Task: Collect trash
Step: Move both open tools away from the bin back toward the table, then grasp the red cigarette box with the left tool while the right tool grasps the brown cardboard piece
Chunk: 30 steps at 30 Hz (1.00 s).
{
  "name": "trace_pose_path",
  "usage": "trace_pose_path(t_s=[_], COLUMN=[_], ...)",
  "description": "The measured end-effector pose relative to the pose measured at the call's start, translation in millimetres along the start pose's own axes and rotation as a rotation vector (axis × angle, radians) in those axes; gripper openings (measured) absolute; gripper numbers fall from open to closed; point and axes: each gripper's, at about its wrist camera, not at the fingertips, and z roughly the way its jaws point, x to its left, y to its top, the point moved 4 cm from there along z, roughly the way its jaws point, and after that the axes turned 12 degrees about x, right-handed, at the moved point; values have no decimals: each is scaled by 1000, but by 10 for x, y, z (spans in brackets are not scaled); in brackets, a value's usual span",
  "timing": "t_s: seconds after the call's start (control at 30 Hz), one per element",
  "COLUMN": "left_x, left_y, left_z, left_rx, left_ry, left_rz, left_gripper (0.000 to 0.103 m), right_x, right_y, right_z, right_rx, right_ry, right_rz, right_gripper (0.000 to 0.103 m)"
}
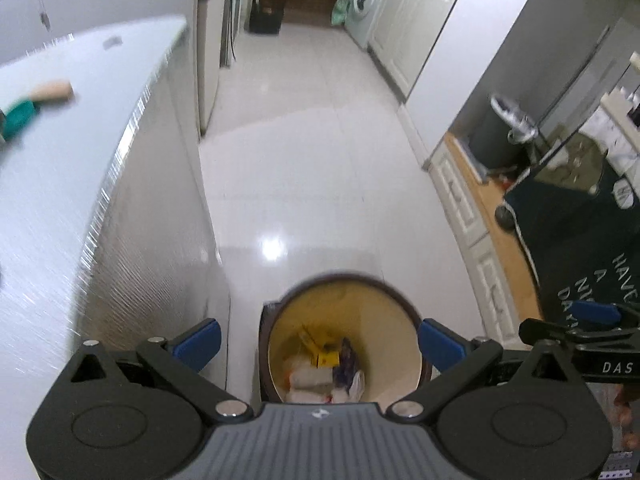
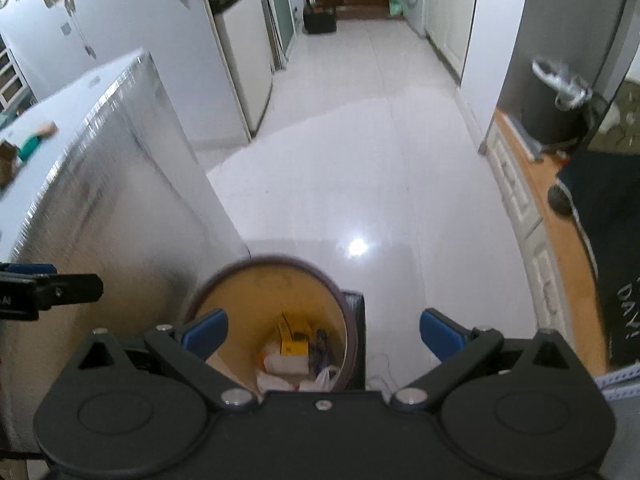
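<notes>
Both tongs hang over the bin with nothing in them. The left tongs (image 1: 319, 344) are spread wide, the blue pads (image 1: 199, 344) far apart, and in the left wrist view the round bin (image 1: 344, 356) sits right between them, below, untouched. The right tongs (image 2: 324, 332) are spread just as wide and grip nothing; in the right wrist view the bin (image 2: 272, 320) lies under their left pad (image 2: 206, 330), while the right pad hangs over bare white floor (image 2: 360, 152).

The bin is dark brown outside and yellowish inside, standing on the floor close against the side of a tall white counter (image 1: 80, 200). Trash (image 1: 324, 368) already lies at the bottom: a yellow carton (image 2: 294, 344), pale crumpled paper or wrappers, something dark, a bit of white plastic bag. A dark flat thing stands behind the bin against it; I cannot tell what it is.

Each tool shows at the edge of the other's view, the right one off to the right in the left wrist view, the left one to the left in the right wrist view.

On the counter top lies a blurred green and tan object (image 1: 36, 104), well apart from the bin. Down the hall stand a fridge (image 2: 240, 48) and a washing machine (image 1: 366, 0). To the right a dark mat (image 1: 580, 240) with white lettering covers a wooden floor, and a second dark bin (image 2: 556, 100) with a plastic liner stands there.
</notes>
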Motion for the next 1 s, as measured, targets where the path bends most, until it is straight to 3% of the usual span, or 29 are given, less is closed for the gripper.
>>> trace_pose_path(t_s=[0.23,0.5,1.0], left_x=[153,649,2095], left_y=[100,104,-261], left_z=[-741,-1610,-2646], left_rx=[-99,-229,-390], left_ry=[19,91,233], left_rz=[-48,-118,-331], left_gripper=[103,103,103], right_x=[225,737,2518], right_y=[267,695,1232], right_z=[-619,-1138,-1484], right_rx=[-97,-200,-309], right_ry=[5,51,198], right_rz=[-54,-156,-448], right_gripper=[103,103,103])
